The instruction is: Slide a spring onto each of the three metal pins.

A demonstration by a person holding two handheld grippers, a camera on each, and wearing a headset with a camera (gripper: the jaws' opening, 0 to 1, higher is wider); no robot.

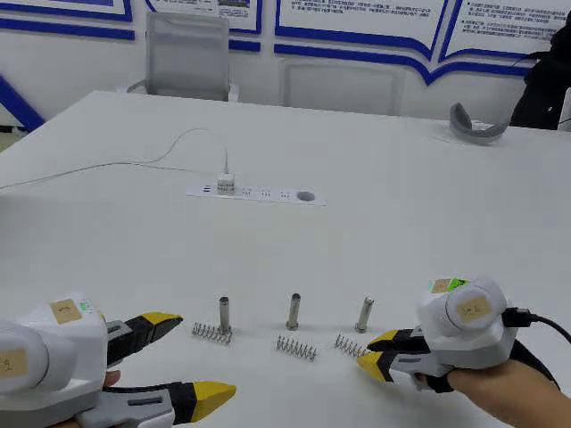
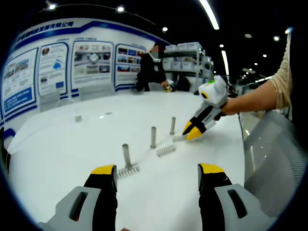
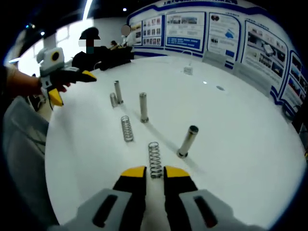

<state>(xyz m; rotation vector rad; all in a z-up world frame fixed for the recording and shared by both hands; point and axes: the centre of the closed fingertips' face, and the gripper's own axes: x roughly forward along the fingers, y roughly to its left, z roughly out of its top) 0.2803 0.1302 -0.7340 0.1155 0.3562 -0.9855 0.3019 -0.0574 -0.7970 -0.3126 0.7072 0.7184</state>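
At the near right of the table [image 1: 401, 223], the right gripper [image 3: 154, 174] sits low with its jaws drawn nearly together. A narrow slot is left between them, and the near end of the right spring [image 3: 154, 159] lies in that slot; as far as I can see it is not pinched yet. The spring lies flat, pointing away from the tips, and the right pin [image 3: 186, 141] stands near it, off to one side. Farther along the row the middle pin [image 3: 143, 107] and left pin [image 3: 117, 92] stand bare, with the middle spring [image 3: 126, 128] and left spring [image 1: 211, 333] lying on the table by their feet. The left gripper [image 1: 192, 357] hovers at that end, jaws wide apart and holding nothing. The main risk, to my eye, is the grip: caught only by its last coils, the spring may swing down or squirt out from the tips when lifted, and a hard squeeze may flatten those coils so they no longer pass over the pin. It may also roll away if the jaws nudge it before they close. I cannot tell whether the pins are fixed down; if they are loose, a spring brought in off-axis may catch on the top and tip the right pin over. The open left gripper is close enough to the left spring to brush it.
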